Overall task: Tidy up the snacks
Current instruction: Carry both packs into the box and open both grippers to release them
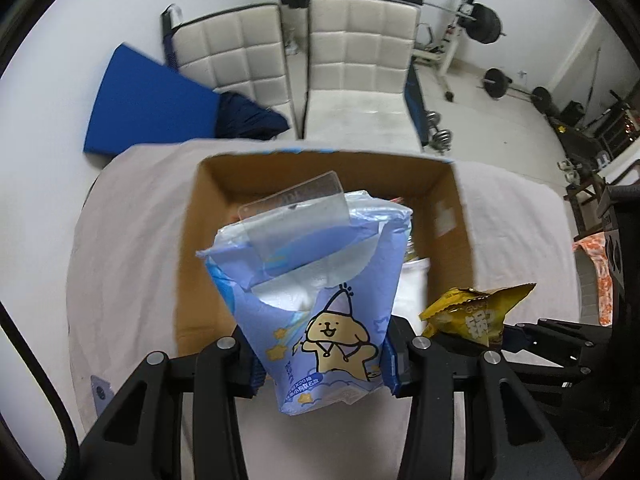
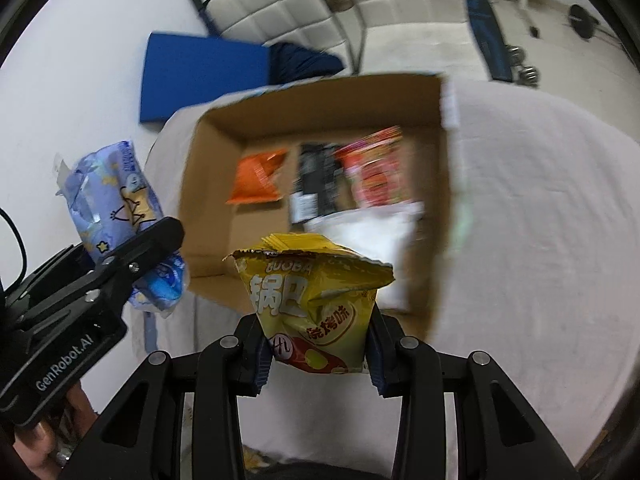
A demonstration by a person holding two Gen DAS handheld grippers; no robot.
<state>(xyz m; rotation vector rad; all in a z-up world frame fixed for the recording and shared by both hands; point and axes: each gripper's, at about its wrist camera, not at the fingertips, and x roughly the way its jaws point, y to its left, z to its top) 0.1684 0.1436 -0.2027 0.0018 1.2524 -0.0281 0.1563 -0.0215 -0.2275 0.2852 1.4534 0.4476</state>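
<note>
My left gripper is clamped on one blue packet with a cartoon figure, both pads pressed into its lower sides; it hangs over the near rim of the cardboard box. My right gripper is squeezed shut on one yellow snack bag, held just in front of the box's near wall.

The box sits open-topped on a pale cloth-covered table, with bare cloth wide to its right and a narrower strip to its left before the table edge. From the right wrist view, the two grippers sit side by side, the blue packet left of the box's left wall, apart from the yellow bag.

Inside the box I count four items: one orange packet, one black packet, one red packet, blurred, and one white bag. The near-left floor of the box is bare cardboard.

Two white padded chairs stand beyond the far rim.
</note>
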